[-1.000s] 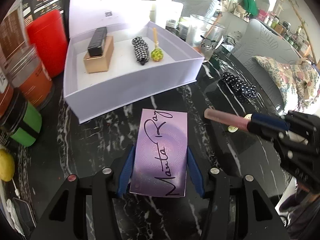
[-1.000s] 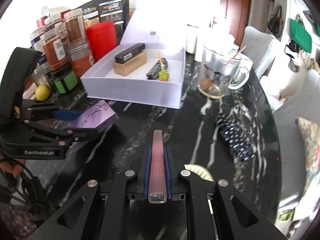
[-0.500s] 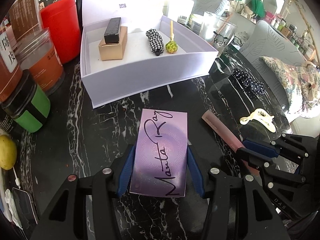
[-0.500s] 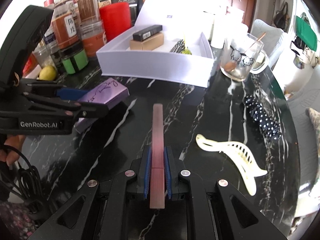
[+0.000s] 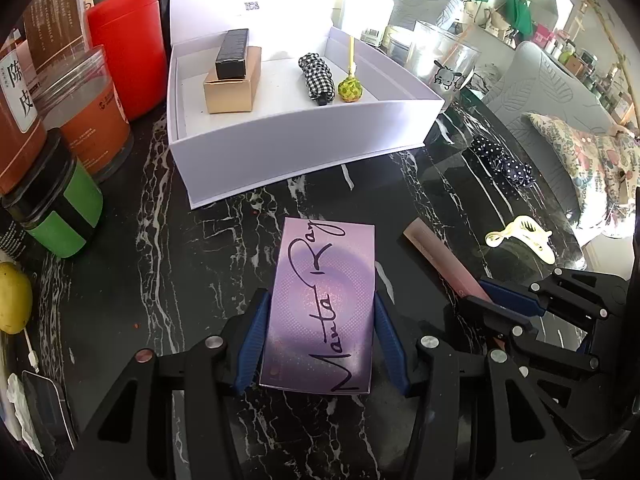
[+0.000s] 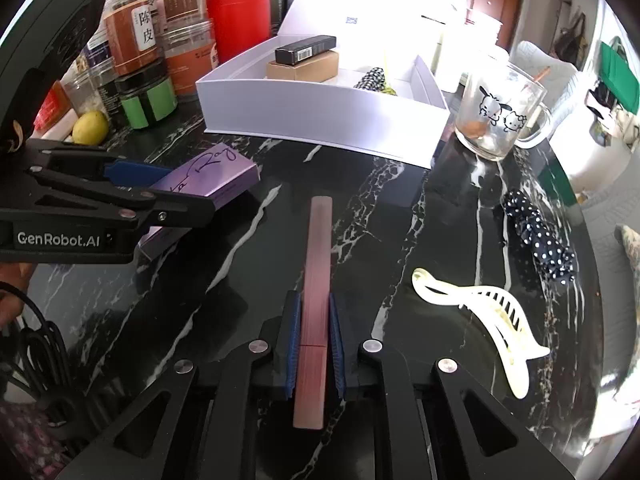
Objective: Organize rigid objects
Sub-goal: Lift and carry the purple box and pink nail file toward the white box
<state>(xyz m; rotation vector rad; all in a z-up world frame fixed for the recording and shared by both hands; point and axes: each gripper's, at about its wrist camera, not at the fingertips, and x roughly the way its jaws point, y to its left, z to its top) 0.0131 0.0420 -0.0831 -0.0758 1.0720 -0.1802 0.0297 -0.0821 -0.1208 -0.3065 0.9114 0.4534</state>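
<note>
The right gripper (image 6: 313,340) has come down from mid-air to the black marble table (image 6: 400,216), and the slim pink stick (image 6: 314,280) clamped tight between its blue pads now lies low along the surface, its far end pointing toward the white box (image 6: 320,120). The left gripper (image 5: 320,344) has barely shifted; its jaws stand part-way apart, pressed against both long sides of the purple box (image 5: 326,304) signed "Manta Ray", which sits at or just above the tabletop in front of the white box. The drop suggests the pink stick is being parked beside the purple box, with both still outside the white box and their sorting not yet done.

Inside the white box, seen from the left wrist: one tan carton (image 5: 234,84) with one black carton (image 5: 232,54) stacked on it, one checkered fabric piece (image 5: 318,76), and one green ball on a yellow stick (image 5: 349,88). Loose on the table to the right: one cream hair claw (image 6: 480,316) and one polka-dot fabric piece (image 6: 538,236). One glass mug (image 6: 498,116) stands beside the white box. At the left edge: one red canister (image 5: 128,48), one green-labelled jar (image 5: 60,208), several orange-filled jars and one lemon (image 5: 14,298).
</note>
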